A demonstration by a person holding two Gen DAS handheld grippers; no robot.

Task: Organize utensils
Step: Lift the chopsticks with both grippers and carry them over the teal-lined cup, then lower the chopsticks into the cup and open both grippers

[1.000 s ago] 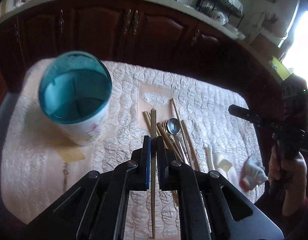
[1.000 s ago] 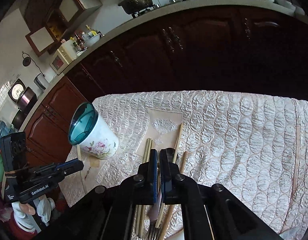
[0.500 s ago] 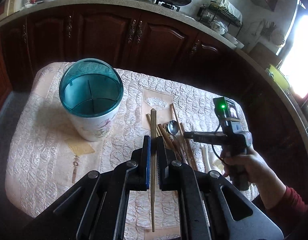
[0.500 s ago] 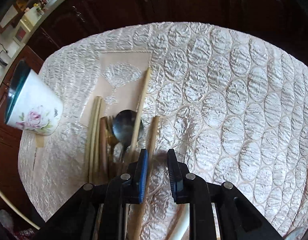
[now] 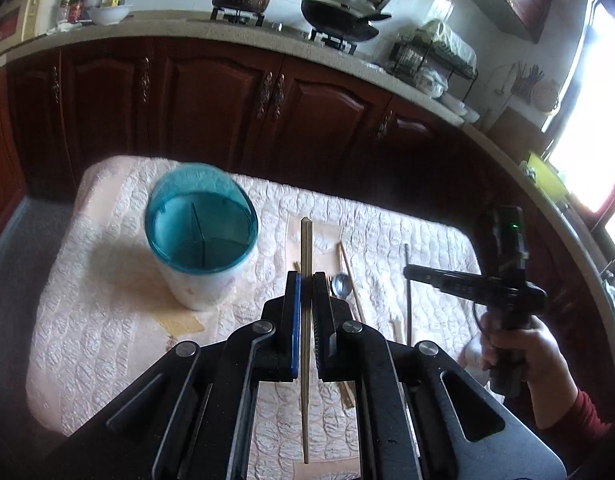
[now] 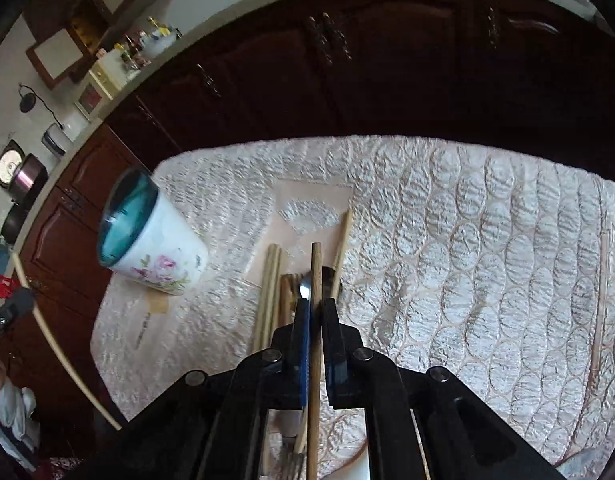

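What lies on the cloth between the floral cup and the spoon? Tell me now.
Pale chopsticks lying side by side, then darker sticks against the spoon, seen in the right wrist view.

Right-wrist view: fork [image 6: 291, 458] cut off by bottom edge, spoon [image 6: 305, 290] mostly hidden behind held chopstick [image 6: 315, 320].

We see bare quilted cloth [image 6: 487, 248] right of the utensil pile [image 6: 283, 292]. The teal-rimmed holder [image 5: 201, 232] blocks the left side.
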